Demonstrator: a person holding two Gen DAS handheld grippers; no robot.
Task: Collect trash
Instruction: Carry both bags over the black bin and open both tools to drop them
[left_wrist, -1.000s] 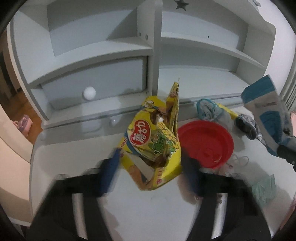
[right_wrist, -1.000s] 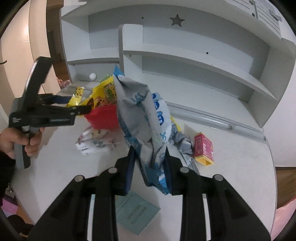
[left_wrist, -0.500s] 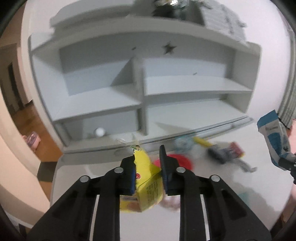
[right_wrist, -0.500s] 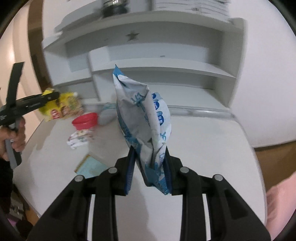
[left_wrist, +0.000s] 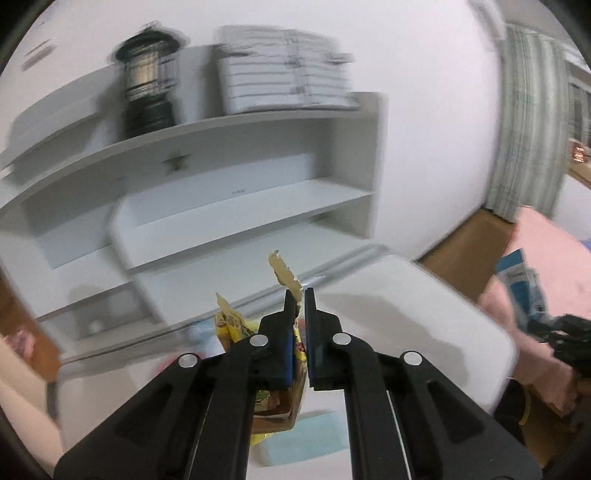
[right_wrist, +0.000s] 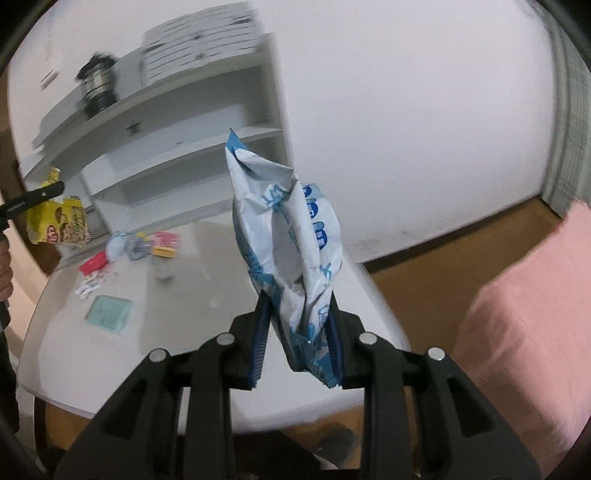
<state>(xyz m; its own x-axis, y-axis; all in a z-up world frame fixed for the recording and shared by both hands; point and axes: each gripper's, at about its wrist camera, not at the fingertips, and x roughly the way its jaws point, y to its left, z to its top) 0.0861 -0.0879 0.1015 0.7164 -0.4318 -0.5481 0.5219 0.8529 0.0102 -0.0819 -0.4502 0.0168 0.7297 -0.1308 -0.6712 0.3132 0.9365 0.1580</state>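
The white desk (right_wrist: 207, 258) with its shelf unit (left_wrist: 236, 206) now lies below and behind both tools. The left tool (left_wrist: 300, 306), open around the yellow bag (left_wrist: 275, 402) a second ago, is clamped on it and lifted. The right tool (right_wrist: 297, 321) keeps its blue bag (right_wrist: 291, 236) pinched. Both are ready for disposal; small litter (right_wrist: 162, 243) remains.

Very little print could be made out. The blue-and-white bag (right_wrist: 291, 236) carried large blue characters down its crumpled face and a row of small blue badges with white marks, all too creased and small to read. The yellow snack bag (right_wrist: 59, 221) bore a red oval logo near its lower corner, its lettering illegible, and green patterned print beside it. Everything else was blurred past reading.
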